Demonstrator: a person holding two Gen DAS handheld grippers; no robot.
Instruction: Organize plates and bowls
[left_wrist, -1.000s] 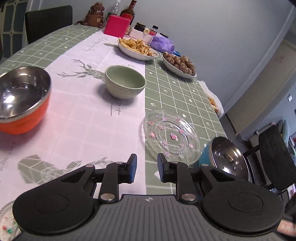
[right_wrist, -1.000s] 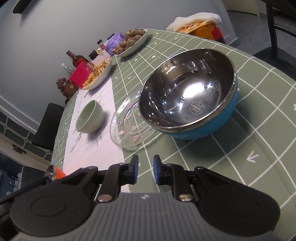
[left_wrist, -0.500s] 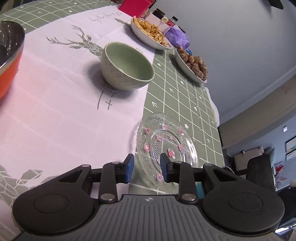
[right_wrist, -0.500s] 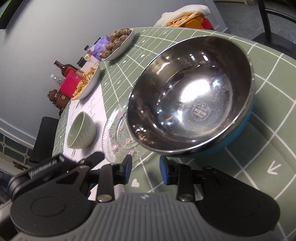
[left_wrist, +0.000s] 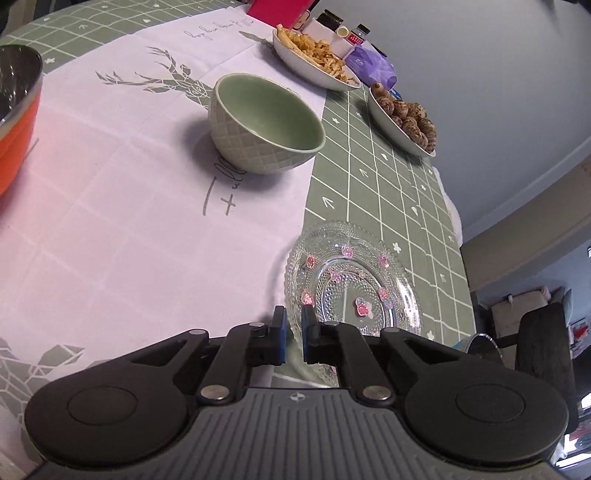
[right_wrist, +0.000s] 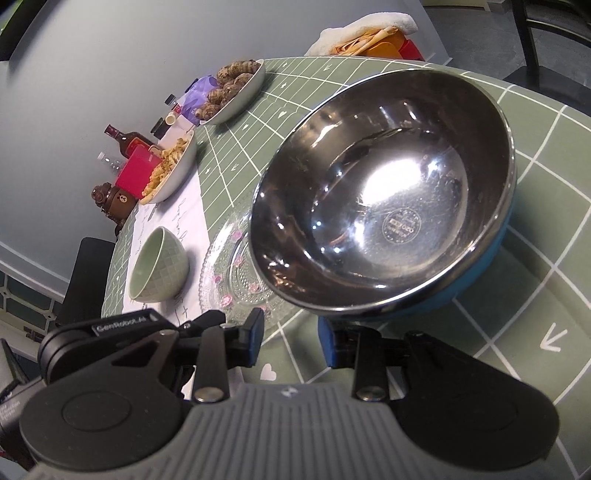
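A clear glass plate with pink flowers (left_wrist: 354, 284) lies on the green checked tablecloth; it also shows in the right wrist view (right_wrist: 232, 277). My left gripper (left_wrist: 293, 332) has its jaws closed to a narrow gap around the plate's near rim. A steel bowl with a blue outside (right_wrist: 388, 192) stands just right of the plate. My right gripper (right_wrist: 290, 341) is open at the bowl's near rim. A green ceramic bowl (left_wrist: 264, 123) stands further back on the white runner. A steel bowl with an orange outside (left_wrist: 14, 110) is at the far left.
Two white dishes of food (left_wrist: 314, 59) (left_wrist: 404, 120) stand at the far end with bottles, jars and a red box (right_wrist: 135, 171). A black chair (left_wrist: 546, 339) stands beyond the table's right edge. The left gripper's body (right_wrist: 122, 332) shows beside my right gripper.
My left gripper has moved down to the glass plate and its jaws have narrowed on the rim. My right gripper has come closer to the blue bowl and opened wider.
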